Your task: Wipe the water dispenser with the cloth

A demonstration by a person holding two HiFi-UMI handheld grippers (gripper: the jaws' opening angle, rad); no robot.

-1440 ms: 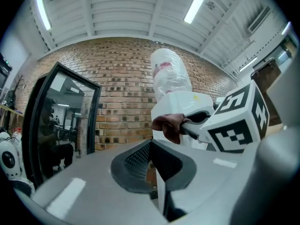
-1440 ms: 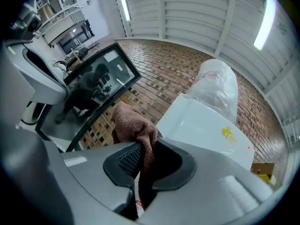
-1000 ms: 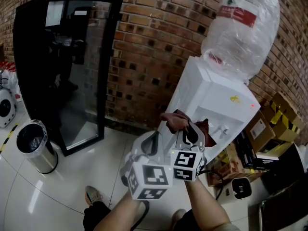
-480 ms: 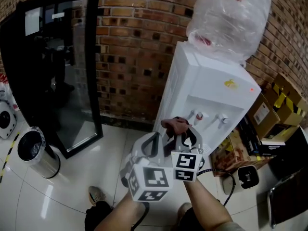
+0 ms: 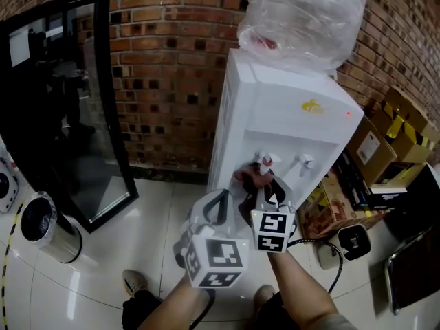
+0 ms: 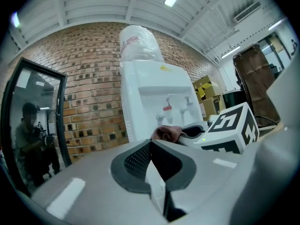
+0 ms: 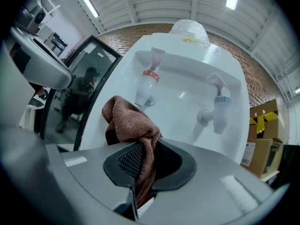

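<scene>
Brown cloth [image 7: 129, 121] juts from the clamping right hand-held gripper [image 7: 144, 148] toward the dispenser [image 5: 289, 126]; left hand-held gripper [image 6: 150, 143] closed.

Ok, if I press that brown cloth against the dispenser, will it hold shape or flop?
Probably floppy: the cloth folds and slumps past the right gripper, which pinches only one part. Its looped terry surface suggests it should drag rather than slide on the smooth water dispenser. It looks light, so expect it to crumple unless pressed flat.
</scene>
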